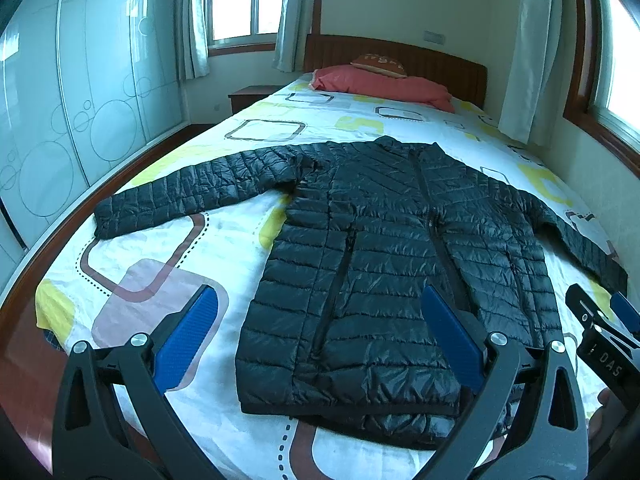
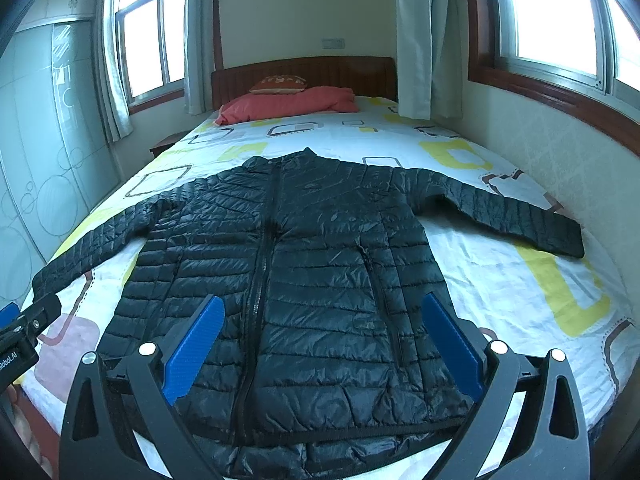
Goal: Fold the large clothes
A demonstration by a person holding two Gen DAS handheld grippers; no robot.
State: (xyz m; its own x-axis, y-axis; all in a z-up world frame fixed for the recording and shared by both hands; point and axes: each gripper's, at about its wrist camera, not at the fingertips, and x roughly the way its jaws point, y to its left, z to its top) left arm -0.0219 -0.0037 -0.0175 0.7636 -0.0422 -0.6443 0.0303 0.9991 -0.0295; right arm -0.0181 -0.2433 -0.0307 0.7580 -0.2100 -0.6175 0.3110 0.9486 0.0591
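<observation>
On the bed (image 1: 168,240), jacket (image 1: 400,248) hem partly hidden behind both grippers' wide-spread, empty fingers (image 1: 188,340)

Black gripper (image 1: 320,340) frame, blue ribbed pads (image 1: 186,340), silver screws (image 1: 498,337)

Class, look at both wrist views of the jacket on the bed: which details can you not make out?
- Jacket hem, right wrist view: its lower edge is cut off by the frame and the right gripper.
- Cushion lettering, both views: too small.
- Right gripper, left wrist view: cut off by the frame edge.
</observation>
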